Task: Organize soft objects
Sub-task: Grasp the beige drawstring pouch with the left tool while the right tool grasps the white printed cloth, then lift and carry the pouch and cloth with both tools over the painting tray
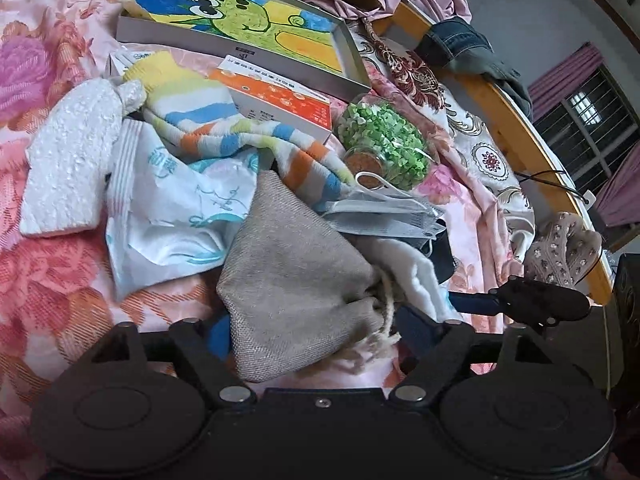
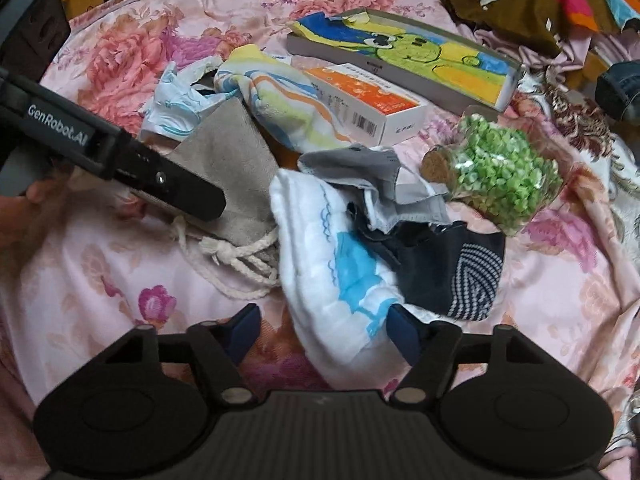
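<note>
Reached for two soft things on the bed [image 2: 120, 280].
Held the left hand-held gripper [image 1: 318, 330] wide around the grey pouch [image 1: 296, 272] and the right hand-held gripper [image 2: 324, 328] wide around the white cloth [image 2: 320, 240]; squeezed neither yet. Called for a slow pinch in the middle, clear of the cord [image 2: 240, 264]. Farther back, left alone the striped towel [image 1: 224, 128], orange box [image 1: 280, 100] and jar [image 1: 380, 148].
</note>
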`<state>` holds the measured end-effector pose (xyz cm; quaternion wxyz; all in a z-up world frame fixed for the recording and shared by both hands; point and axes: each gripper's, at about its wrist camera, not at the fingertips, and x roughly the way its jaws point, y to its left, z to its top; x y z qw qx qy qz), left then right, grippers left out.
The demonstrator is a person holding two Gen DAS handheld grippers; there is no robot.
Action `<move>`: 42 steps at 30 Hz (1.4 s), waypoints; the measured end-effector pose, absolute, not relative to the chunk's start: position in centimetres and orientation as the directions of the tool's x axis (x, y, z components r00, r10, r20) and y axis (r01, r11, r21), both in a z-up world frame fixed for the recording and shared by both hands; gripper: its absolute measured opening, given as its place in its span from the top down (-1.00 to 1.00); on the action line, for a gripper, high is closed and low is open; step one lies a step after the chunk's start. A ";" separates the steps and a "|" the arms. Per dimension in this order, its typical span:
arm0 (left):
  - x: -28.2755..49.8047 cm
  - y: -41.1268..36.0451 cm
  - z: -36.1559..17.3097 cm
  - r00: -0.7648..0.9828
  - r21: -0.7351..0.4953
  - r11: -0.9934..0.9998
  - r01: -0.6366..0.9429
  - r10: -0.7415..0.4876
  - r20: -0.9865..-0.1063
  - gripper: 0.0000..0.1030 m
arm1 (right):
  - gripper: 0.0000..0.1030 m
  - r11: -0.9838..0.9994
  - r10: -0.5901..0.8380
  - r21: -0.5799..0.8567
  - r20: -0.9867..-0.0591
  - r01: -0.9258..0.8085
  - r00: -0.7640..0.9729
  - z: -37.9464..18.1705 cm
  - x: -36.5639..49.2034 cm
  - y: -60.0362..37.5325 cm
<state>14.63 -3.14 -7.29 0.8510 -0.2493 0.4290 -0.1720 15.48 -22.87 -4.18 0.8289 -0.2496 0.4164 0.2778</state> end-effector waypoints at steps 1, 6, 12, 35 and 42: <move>14.6 -3.4 -7.3 0.571 -0.569 0.818 0.081 -0.506 -0.646 -0.44 | -0.20 0.726 0.253 -0.182 -0.827 -0.664 0.503 -4.2 15.5 -23.0; 14.8 -4.2 -7.8 0.547 -0.543 0.836 0.079 -0.491 -0.678 -0.08 | 0.18 0.744 0.263 -0.171 -0.814 -0.646 0.518 -4.0 15.5 -23.4; 14.7 -4.3 -7.5 0.552 -0.546 0.833 0.089 -0.498 -0.669 0.30 | 0.53 0.752 0.283 -0.146 -0.809 -0.643 0.515 -3.6 15.2 -23.6; 14.1 -4.7 -6.9 0.558 -0.596 0.794 0.120 -0.551 -0.621 0.96 | 0.69 0.861 0.465 0.263 -0.753 -0.435 0.465 -0.1 15.0 -29.0; 12.1 -2.7 -4.9 0.635 -0.566 0.816 0.114 -0.498 -0.591 0.98 | 0.70 0.853 0.501 0.294 -0.696 -0.432 0.514 1.7 13.3 -29.5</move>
